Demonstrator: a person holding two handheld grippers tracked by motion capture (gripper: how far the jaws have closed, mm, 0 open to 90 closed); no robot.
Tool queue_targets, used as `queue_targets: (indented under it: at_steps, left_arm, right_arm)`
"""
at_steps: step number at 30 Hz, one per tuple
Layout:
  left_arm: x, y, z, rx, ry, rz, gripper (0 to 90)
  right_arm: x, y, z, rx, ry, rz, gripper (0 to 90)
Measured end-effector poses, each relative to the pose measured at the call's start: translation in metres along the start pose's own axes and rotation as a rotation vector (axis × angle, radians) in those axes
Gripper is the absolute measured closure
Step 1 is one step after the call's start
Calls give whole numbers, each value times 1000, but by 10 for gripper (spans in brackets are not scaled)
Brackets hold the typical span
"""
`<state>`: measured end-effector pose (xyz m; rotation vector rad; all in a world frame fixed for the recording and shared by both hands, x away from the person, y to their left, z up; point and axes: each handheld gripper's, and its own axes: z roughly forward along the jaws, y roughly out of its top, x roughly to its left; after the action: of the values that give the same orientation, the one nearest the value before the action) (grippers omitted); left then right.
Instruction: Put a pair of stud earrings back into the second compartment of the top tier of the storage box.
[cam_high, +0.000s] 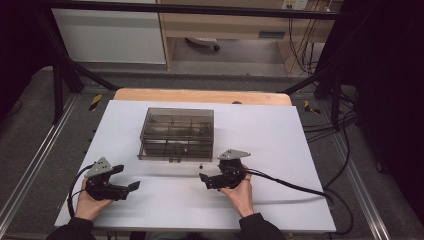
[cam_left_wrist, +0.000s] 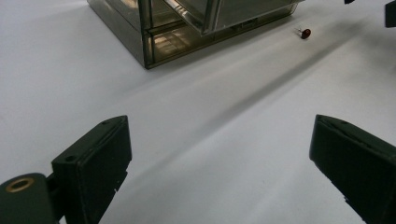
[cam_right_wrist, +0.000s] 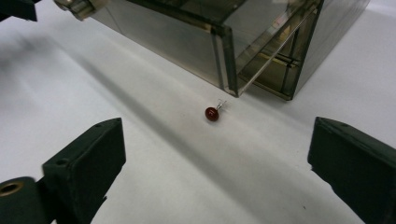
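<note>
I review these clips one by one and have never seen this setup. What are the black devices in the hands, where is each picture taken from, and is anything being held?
A person sits at a white table and holds a hand-operated two-jaw gripper in each hand: the left gripper and the right gripper. The high view looks down from above the person's side. The other two pictures come from cameras riding on the grippers, looking out between their black jaws. On the table stands a smoky clear drawer box, one drawer partly pulled out. In front of it lies a small red bead with thin wire legs, ahead of the right gripper. Both grippers are open and hold nothing.
</note>
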<state>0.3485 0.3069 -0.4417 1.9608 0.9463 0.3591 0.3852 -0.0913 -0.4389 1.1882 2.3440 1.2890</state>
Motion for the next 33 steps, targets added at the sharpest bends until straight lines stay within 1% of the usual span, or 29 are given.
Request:
queue_targets:
  at_steps: [6, 12, 15, 20, 21, 23, 25, 33]
  left_arm:
    - [0, 0, 0, -1, -1, -1, 54]
    - [0, 0, 0, -1, -1, 0, 54]
    - [0, 0, 0, -1, -1, -1, 55]
    - [0, 0, 0, -1, 0, 0, 54]
    - [0, 0, 0, -2, -1, -1, 55]
    - [0, 0, 0, -2, -1, -1, 54]
    - [0, 0, 0, -2, -1, -1, 54]
    - [0, 0, 0, -1, -1, 0, 54]
  right_arm:
    - [-3, -2, 14, -4, 1, 10, 132]
    - [-6, 0, 20, -34, -18, 25, 214]
    - [-6, 1, 23, -29, -31, 1, 246]
    - [-1, 4, 27, -28, -49, -36, 309]
    - [0, 4, 28, -32, -43, -29, 337]
    - [0, 4, 29, -30, -37, -11, 365]
    - [-1, 3, 31, -26, -34, -12, 397]
    - [-1, 2, 36, -18, -27, 4, 474]
